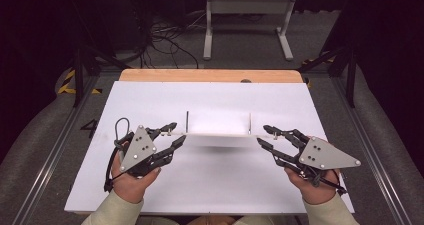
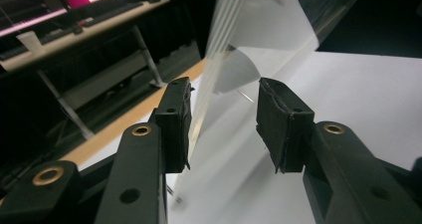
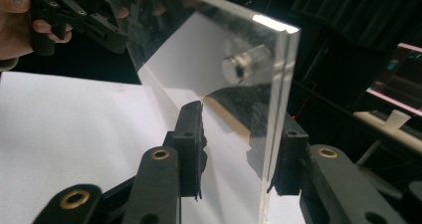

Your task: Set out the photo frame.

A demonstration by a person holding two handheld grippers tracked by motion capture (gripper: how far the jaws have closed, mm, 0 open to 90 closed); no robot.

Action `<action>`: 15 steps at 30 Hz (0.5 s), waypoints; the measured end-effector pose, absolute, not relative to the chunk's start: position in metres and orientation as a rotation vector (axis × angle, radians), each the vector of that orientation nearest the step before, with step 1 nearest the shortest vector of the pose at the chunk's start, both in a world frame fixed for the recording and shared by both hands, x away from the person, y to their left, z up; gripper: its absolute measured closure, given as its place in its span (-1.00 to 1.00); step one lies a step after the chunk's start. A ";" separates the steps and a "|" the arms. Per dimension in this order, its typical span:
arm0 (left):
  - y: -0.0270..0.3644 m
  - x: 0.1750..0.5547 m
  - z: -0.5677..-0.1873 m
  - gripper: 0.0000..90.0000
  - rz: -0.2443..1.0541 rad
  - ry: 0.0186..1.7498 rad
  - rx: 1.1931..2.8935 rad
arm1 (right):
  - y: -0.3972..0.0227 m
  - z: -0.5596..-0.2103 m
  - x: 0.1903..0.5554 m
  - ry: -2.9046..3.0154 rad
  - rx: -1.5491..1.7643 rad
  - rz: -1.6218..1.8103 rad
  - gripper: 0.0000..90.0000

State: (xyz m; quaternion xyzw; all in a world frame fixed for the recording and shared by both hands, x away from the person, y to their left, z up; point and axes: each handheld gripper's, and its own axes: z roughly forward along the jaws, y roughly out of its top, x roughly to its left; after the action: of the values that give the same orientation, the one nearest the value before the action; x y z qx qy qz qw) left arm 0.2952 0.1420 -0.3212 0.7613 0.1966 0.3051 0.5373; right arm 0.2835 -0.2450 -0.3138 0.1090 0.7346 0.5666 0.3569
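– Where the left gripper (image 1: 174, 134) reaches in, what sits between its jaws?
– A clear panel's (image 1: 218, 123) left edge, jaws wide around it, standing mid-surface (image 1: 210, 185).
– And the right gripper (image 1: 263, 135)?
– Jaws wide too, straddling the panel's right edge.

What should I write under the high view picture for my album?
Two hand-held grippers, left gripper and right gripper, flank a clear acrylic panel on a white table.
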 end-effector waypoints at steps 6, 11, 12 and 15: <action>0.141 0.291 -0.311 0.32 0.742 0.474 1.782 | -0.245 -0.302 0.280 1.861 0.302 1.492 0.41; 0.143 0.285 -0.302 0.32 0.709 0.478 1.785 | -0.245 -0.294 0.275 1.849 0.312 1.528 0.41; 0.143 0.283 -0.300 0.31 0.695 0.483 1.778 | -0.245 -0.292 0.273 1.849 0.309 1.533 0.41; 0.145 0.279 -0.295 0.31 0.663 0.488 1.778 | -0.245 -0.288 0.269 1.846 0.312 1.561 0.41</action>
State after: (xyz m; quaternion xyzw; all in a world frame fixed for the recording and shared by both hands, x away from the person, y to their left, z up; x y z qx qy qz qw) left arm 0.2787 0.1448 -0.2946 0.7536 0.2066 0.2811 0.5572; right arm 0.2686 -0.2454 -0.2880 0.1203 0.7108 0.6011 0.3449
